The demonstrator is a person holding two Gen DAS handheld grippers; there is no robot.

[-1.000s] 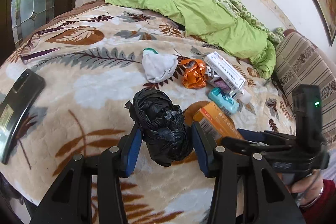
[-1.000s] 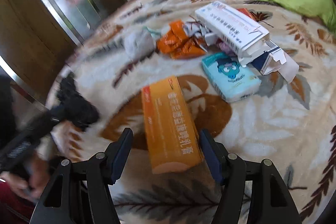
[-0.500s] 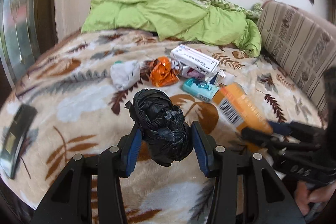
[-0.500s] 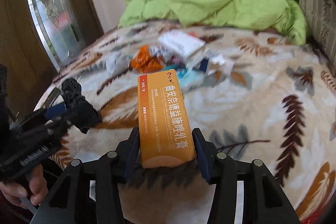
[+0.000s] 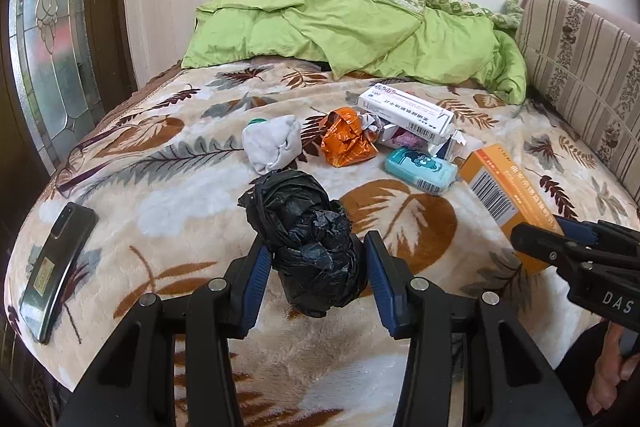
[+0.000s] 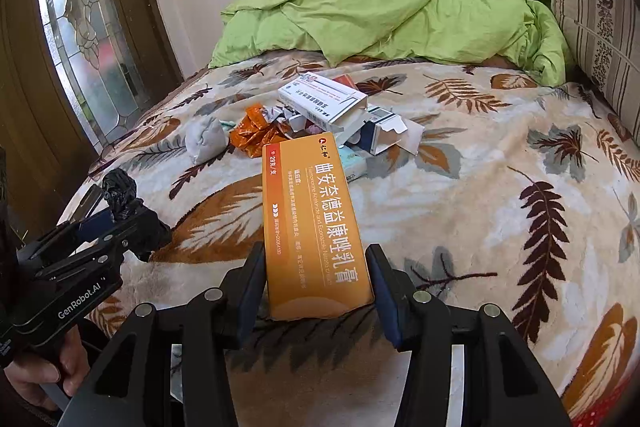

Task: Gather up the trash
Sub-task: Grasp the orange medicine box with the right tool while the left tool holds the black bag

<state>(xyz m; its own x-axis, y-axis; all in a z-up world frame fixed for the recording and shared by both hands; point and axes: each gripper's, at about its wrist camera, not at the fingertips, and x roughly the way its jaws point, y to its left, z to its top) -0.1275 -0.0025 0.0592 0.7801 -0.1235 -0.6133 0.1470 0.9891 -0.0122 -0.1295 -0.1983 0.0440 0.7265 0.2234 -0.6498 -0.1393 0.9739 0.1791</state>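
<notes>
Collection is barely under way: the left gripper (image 5: pixel 316 267) is clamped on a balled-up black trash bag (image 5: pixel 308 239), not yet opened, and the right gripper (image 6: pixel 318 281) grips one end of an orange medicine carton (image 6: pixel 312 223), lifted clear of the leaf-patterned blanket (image 6: pixel 480 195). Nothing appears bagged. Outstanding on the blanket, clustered near the green quilt (image 5: pixel 360 23): a white medicine box (image 5: pixel 404 109), crumpled orange foil wrapper (image 5: pixel 346 143), teal tissue pack (image 5: pixel 420 169), grey-white cloth wad (image 5: pixel 274 143) and an opened white carton (image 6: pixel 384 135); a phone (image 5: pixel 56 263) lies well apart.
</notes>
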